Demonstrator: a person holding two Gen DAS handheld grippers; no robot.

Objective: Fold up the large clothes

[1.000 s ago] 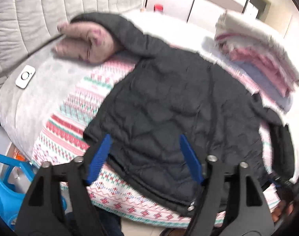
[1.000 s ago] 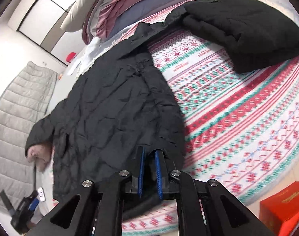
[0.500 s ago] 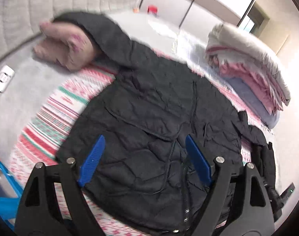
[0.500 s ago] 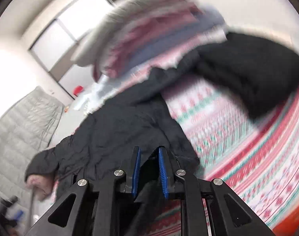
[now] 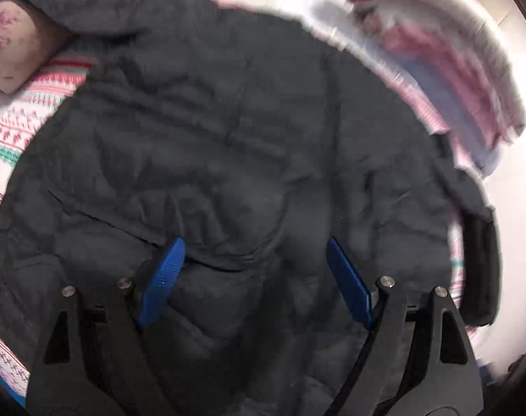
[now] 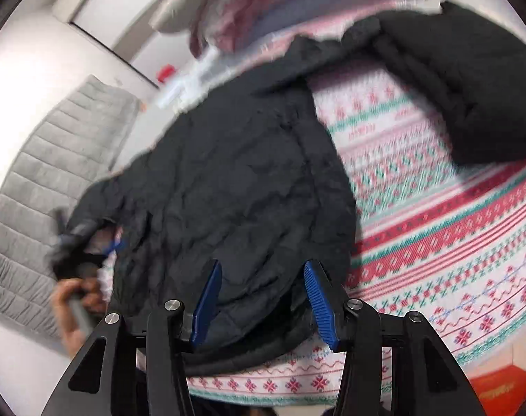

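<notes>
Jacket (image 5: 228, 145), black and quilted, lies spread flat on the bed, over the patterned blanket (image 6: 436, 242) of red, green and white bands. Beyond the jacket's far edge sits a stack of folded bedding (image 5: 446, 55) in pink, white and lilac tones. Off the jacket's far right corner, on the same blanket, rests a second dark garment (image 6: 471, 79), folded into a thick bundle. A pinkish cushion (image 5: 17, 52) lies at the jacket's upper left, partly under one sleeve.

Left gripper (image 5: 254, 277) hangs close above the jacket's lower half, blue pads spread wide, nothing between them pressed. Right gripper (image 6: 263, 298) is at the jacket's near hem; its jaws are opening, the pads parted to either side of the hem fabric without pinching it. Left of the jacket, a blurred hand (image 6: 72, 308) holds the other tool's handle
</notes>
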